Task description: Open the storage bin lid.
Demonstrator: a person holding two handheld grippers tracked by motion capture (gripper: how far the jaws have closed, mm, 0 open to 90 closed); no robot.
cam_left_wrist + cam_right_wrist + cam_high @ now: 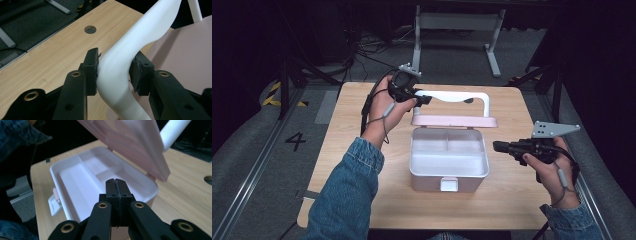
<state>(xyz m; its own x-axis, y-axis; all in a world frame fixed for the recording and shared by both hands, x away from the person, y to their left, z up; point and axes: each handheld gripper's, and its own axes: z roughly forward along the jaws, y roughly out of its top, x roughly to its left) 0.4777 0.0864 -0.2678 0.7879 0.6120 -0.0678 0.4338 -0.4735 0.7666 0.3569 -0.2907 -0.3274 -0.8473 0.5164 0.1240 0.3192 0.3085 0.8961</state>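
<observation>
The pink lid [454,121] hides the box's rear wall from above. The left gripper [113,72], hand raised behind the storage box [448,172], is clamped on the white handle [117,67] between its pads. The right gripper [116,185], held level beside the box, has its jaws pressed together, empty. A "4" [295,140] marks the floor.

The wood table [362,165] sat on a grey floor [257,145] w/ a "4" [295,141] painted on it. A white metal frame [457,22] stood at the back, cables [362,50] nearby. Room was dark.
</observation>
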